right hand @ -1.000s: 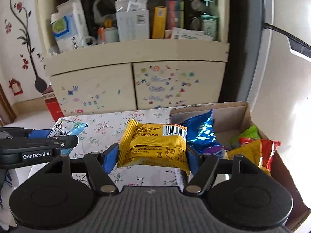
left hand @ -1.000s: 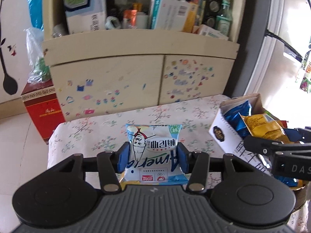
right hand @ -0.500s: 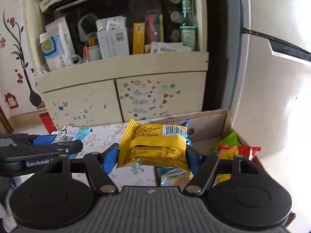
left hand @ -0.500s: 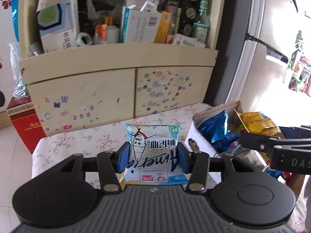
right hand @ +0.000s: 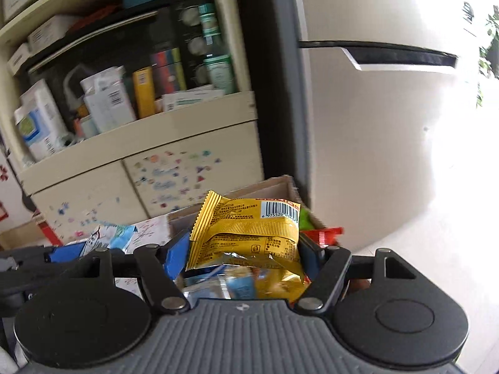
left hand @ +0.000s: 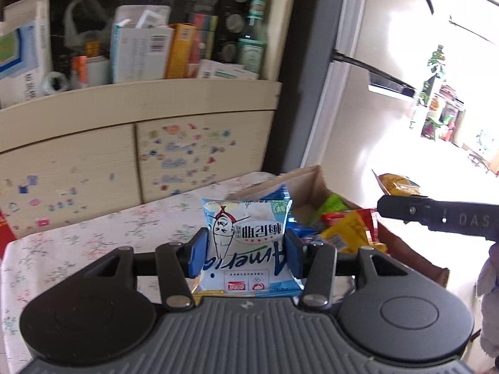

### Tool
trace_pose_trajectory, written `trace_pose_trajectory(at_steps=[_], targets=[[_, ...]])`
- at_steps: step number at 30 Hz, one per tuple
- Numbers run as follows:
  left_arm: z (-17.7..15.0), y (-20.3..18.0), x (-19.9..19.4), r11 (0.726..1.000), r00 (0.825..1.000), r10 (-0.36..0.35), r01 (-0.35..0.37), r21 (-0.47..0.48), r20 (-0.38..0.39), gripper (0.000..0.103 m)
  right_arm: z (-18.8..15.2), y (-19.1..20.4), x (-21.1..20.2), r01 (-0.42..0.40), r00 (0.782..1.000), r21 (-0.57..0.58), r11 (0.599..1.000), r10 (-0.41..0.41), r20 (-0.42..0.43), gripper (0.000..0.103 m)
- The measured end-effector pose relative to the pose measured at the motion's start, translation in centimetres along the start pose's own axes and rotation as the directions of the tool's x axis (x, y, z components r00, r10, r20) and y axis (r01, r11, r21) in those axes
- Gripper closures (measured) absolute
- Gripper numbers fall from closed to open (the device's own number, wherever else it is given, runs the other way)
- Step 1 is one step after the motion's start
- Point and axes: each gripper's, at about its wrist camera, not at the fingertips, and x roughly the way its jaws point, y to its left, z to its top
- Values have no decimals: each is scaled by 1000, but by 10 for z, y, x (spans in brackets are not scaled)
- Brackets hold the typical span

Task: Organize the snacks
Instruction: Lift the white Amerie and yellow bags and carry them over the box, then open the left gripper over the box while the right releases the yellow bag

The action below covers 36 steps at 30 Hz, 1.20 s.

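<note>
My left gripper [left hand: 246, 257] is shut on a white and blue snack packet [left hand: 246, 249], held above the flowered tablecloth [left hand: 93, 243] just left of the open cardboard box [left hand: 315, 184]. The box holds several packets in blue, green, red and yellow [left hand: 343, 230]. My right gripper [right hand: 243, 257] is shut on a yellow snack packet [right hand: 249, 233] and hangs over the same box [right hand: 265, 187], with more packets blurred beneath it. In the left wrist view the right gripper's arm [left hand: 436, 215] reaches in from the right with the yellow packet [left hand: 396, 184]. The left gripper's packet [right hand: 109, 237] shows at left in the right wrist view.
A cream cabinet [left hand: 140, 143] with sticker-covered doors stands behind the table, its shelf crowded with boxes and bottles [left hand: 143, 53]. A white fridge [right hand: 389, 124] rises right of it. A sleeve [left hand: 489, 286] shows at the right edge.
Both grippers have swung right with their packets, from above the tablecloth toward the cardboard box. The right one now hangs over the box's contents, and its view has rolled.
</note>
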Motion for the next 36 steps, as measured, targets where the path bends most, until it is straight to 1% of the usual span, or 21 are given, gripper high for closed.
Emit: trace_pose_trajectory(at_steps=[6, 11, 17, 18, 19, 20, 21, 22, 23, 24, 27, 29, 31, 36], targets=[[1, -25, 8, 998, 998, -64, 64, 25, 1, 54, 2, -24, -4, 25, 1000, 87, 996, -25, 0, 26], [0, -47, 17, 992, 994, -112, 112, 49, -4, 54, 2, -35, -7, 39, 999, 125, 991, -39, -1, 26], [-7, -77, 30, 977, 980, -196, 197, 83, -24, 54, 1, -45, -7, 67, 998, 146, 987, -65, -18, 25], [-9, -83, 31, 973, 977, -212, 214, 92, -26, 54, 0, -47, -7, 70, 997, 155, 985, -67, -27, 25], [-12, -88, 32, 967, 973, -230, 231, 105, -28, 53, -1, -50, -6, 72, 997, 166, 984, -67, -37, 22], [-15, -93, 33, 965, 971, -237, 239, 113, -29, 44, -2, -51, -5, 75, 997, 171, 982, -68, -47, 19], [-18, -96, 34, 964, 971, -238, 240, 117, -29, 30, -3, -52, -4, 81, 996, 172, 982, -71, -59, 18], [-20, -99, 33, 963, 970, -240, 242, 117, -24, 23, -4, -53, -3, 89, 995, 171, 981, -78, -68, 15], [-21, -100, 32, 964, 970, -242, 242, 113, -20, 13, -5, -54, -4, 95, 994, 173, 980, -84, -73, 14], [-21, -101, 30, 964, 970, -242, 243, 109, -20, 10, -5, -55, -4, 94, 994, 179, 979, -82, -75, 13], [-16, -101, 26, 964, 971, -239, 241, 113, -28, 7, -3, -57, -8, 92, 994, 193, 977, -81, -68, 9], [-13, -100, 23, 970, 977, -211, 213, 114, -31, 4, -3, -59, -11, 96, 995, 196, 976, -85, -60, 7], [-11, -99, 21, 976, 983, -180, 184, 115, -48, 3, -3, -61, -13, 88, 995, 202, 975, -78, -60, 6], [-13, -93, 16, 987, 988, -134, 140, 76, -78, 2, -3, -60, -18, 91, 995, 213, 973, -79, -63, 4]])
